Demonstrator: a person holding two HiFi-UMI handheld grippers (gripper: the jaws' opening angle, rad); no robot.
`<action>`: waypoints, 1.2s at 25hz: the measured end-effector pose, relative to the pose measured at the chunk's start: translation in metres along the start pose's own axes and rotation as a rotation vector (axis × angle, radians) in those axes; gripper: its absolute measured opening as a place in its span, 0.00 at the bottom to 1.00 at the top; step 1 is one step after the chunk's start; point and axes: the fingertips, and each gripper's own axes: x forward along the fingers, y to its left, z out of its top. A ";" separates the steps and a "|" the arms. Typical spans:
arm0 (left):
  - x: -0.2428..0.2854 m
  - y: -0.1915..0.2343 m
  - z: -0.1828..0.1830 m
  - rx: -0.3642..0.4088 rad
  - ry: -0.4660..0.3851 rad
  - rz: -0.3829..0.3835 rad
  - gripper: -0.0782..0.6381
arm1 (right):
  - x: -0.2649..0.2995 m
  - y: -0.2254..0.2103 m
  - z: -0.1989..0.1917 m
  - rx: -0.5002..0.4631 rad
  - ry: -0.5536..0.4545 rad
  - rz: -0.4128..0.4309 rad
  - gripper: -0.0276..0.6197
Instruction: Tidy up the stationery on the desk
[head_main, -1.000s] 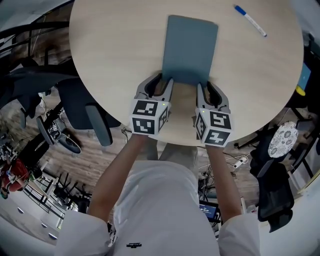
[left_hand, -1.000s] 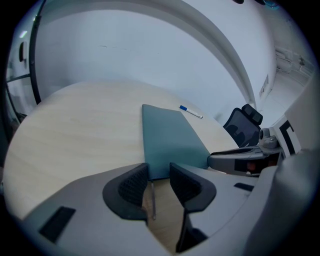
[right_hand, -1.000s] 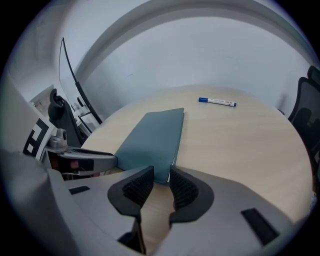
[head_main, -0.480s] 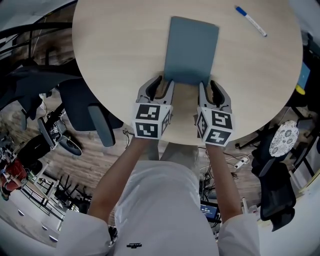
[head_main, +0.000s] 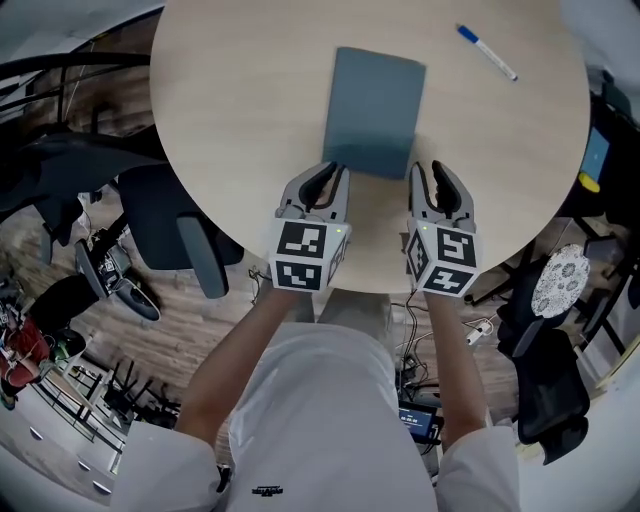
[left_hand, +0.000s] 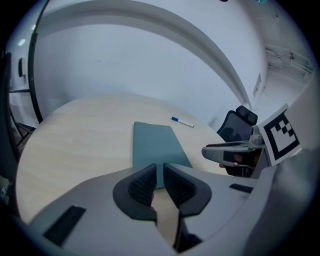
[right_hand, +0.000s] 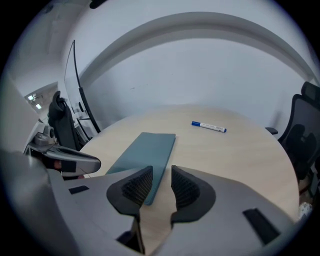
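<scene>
By notebook — left tongs narrowed, empty

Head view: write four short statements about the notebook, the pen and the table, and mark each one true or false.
1. The notebook lies closed and flat on the table. True.
2. The pen lies on top of the notebook. False: it lies on bare table, apart from the notebook, further away and to the right.
3. One end of the pen is blue and the rest is white. True.
4. The table is square and dark. False: it is round, with a light wood top.
</scene>
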 end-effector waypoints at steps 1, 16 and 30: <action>0.000 -0.002 0.004 0.003 -0.002 -0.002 0.18 | -0.001 -0.004 0.005 -0.011 -0.008 0.001 0.26; 0.028 -0.035 0.068 0.036 -0.036 -0.064 0.15 | 0.016 -0.061 0.077 -0.279 -0.064 0.039 0.26; 0.056 -0.067 0.087 0.077 -0.032 -0.131 0.14 | 0.066 -0.131 0.109 -0.419 -0.031 0.009 0.26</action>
